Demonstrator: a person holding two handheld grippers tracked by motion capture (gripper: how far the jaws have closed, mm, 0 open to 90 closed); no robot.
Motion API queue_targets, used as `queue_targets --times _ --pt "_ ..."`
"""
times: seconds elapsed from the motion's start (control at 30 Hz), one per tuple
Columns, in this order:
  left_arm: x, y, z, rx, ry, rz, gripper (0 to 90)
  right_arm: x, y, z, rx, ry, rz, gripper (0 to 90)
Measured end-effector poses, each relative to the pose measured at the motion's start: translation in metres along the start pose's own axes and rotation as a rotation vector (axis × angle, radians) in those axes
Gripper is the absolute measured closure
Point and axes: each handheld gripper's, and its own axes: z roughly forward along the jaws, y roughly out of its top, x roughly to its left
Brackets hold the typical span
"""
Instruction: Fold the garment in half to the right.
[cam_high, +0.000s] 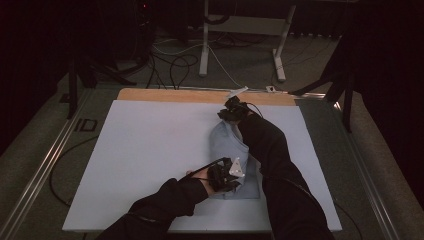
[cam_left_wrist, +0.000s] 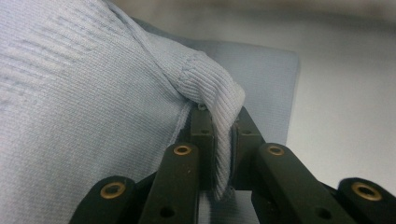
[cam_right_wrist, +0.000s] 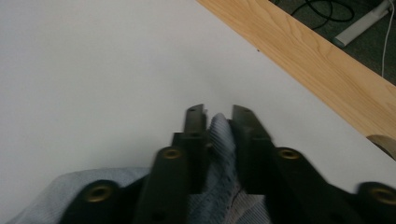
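Nearest the high camera, two dark sleeves (cam_high: 280, 170) coming in from the bottom edge, each ending in a pair of tongs. Between them, a pale blue knitted garment (cam_high: 235, 155) lying partly folded on the white tabletop (cam_high: 150, 150), right of centre, stretched from the near right part of the sheet toward the far edge.

Left tongs (cam_high: 223, 175) at the near end of the garment, resting on its near left corner. Seen in the left gripper view, left tongs (cam_left_wrist: 223, 140) pressed together on a ribbed edge of the garment (cam_left_wrist: 93, 116), the fold of cloth rising out from between the pads and curling over their tips; rest of the knit spread away to the left, a flat layer of it lying beyond on the white surface.

Right tongs (cam_high: 231, 112) at the far end of the garment, close to the wooden strip (cam_high: 175, 95) along the back of the tabletop. Seen in the right gripper view, right tongs (cam_right_wrist: 218, 116) standing slightly apart, a ridge of the ribbed knit (cam_right_wrist: 219, 154) bunched between them and reaching nearly to the tips; whether the pads press on it, hard to say, with a narrow gap showing on the left side. Bare white tabletop (cam_right_wrist: 93, 70) ahead of these tongs, wooden strip (cam_right_wrist: 317, 60) running diagonally at the upper right.

Beyond the tabletop, dark floor with cables (cam_high: 175, 65) and white frame legs (cam_high: 204, 40).
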Motion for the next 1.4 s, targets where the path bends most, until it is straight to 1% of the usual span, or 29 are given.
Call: queue_targets --times 0.07,0.13,0.2,0.23,0.27,0.3,0.33,0.37,0.43,0.5,0.6,0.67,0.73,0.83,0.97,1.0,1.07,1.13,1.2,1.27,1.3,1.33,1.4 --pt "-0.001 0.001 -0.001 -0.016 -0.012 -0.009 81.6 -0.002 -0.002 -0.001 -0.002 -0.004 0.011 56.3" --pt "-0.002 0.003 -0.004 -0.036 -0.033 -0.014 73.8 -0.004 -0.003 -0.003 0.005 0.014 0.029 43.9" --pt "-0.004 0.005 -0.006 -0.040 -0.042 -0.006 67.1 -0.003 -0.005 -0.006 0.008 0.007 0.018 35.2" --pt "-0.004 0.006 -0.007 -0.038 -0.051 -0.004 64.1 -0.004 -0.006 -0.007 0.005 0.018 0.029 31.4" --pt "-0.005 0.007 -0.007 -0.043 -0.057 -0.011 61.6 -0.006 -0.006 -0.008 0.003 0.032 0.040 27.5" --pt "-0.006 0.008 -0.007 -0.046 -0.057 -0.004 59.8 -0.006 -0.007 -0.009 0.004 0.036 0.047 23.1" --pt "-0.007 0.008 -0.008 -0.046 -0.060 -0.003 57.9 -0.007 -0.008 -0.011 0.004 0.061 0.047 17.2" --pt "-0.007 0.009 -0.009 -0.050 -0.068 -0.005 56.0 -0.007 -0.008 -0.013 0.000 0.070 0.055 15.5" --pt "-0.007 0.009 -0.011 -0.054 -0.069 -0.003 53.0 -0.009 -0.008 -0.019 -0.015 0.079 0.071 13.5" --pt "-0.008 0.010 -0.013 -0.059 -0.078 0.001 49.5 -0.009 -0.007 -0.024 -0.018 0.071 0.080 12.7" --pt "-0.009 0.012 -0.017 -0.065 -0.077 0.001 46.8 -0.008 -0.008 -0.031 -0.029 0.071 0.068 10.5" --pt "-0.010 0.013 -0.020 -0.072 -0.080 0.005 45.6 -0.008 -0.009 -0.036 -0.039 0.075 0.078 10.5" --pt "-0.010 0.014 -0.022 -0.067 -0.085 0.012 44.1 -0.007 -0.010 -0.040 -0.041 0.070 0.068 10.3" --pt "-0.011 0.014 -0.025 -0.061 -0.086 0.022 41.3 -0.005 -0.012 -0.045 -0.049 0.076 0.072 10.1" --pt "-0.012 0.014 -0.028 -0.065 -0.086 0.020 36.8 -0.004 -0.015 -0.052 -0.062 0.068 0.068 9.8" --pt "-0.013 0.014 -0.029 -0.066 -0.086 0.016 34.8 -0.004 -0.016 -0.054 -0.066 0.075 0.067 9.8" --pt "-0.013 0.013 -0.030 -0.061 -0.089 0.029 34.2 -0.003 -0.017 -0.057 -0.065 0.072 0.064 9.8" --pt "-0.013 0.013 -0.031 -0.062 -0.085 0.027 31.2 -0.002 -0.017 -0.058 -0.066 0.074 0.060 9.8" --pt "-0.013 0.011 -0.032 -0.072 -0.084 0.022 31.0 0.001 -0.018 -0.061 -0.073 0.078 0.053 9.8" --pt "-0.011 0.009 -0.034 -0.077 -0.084 0.019 28.9 0.003 -0.019 -0.063 -0.073 0.084 0.046 9.8" --pt "-0.011 0.008 -0.035 -0.080 -0.081 0.013 28.8 0.004 -0.019 -0.064 -0.074 0.081 0.044 9.8" --pt "-0.010 0.007 -0.037 -0.077 -0.078 0.015 27.6 0.005 -0.019 -0.066 -0.079 0.083 0.045 9.8" --pt "-0.008 0.003 -0.039 -0.079 -0.070 0.000 25.2 0.007 -0.019 -0.068 -0.088 0.087 0.047 9.8"
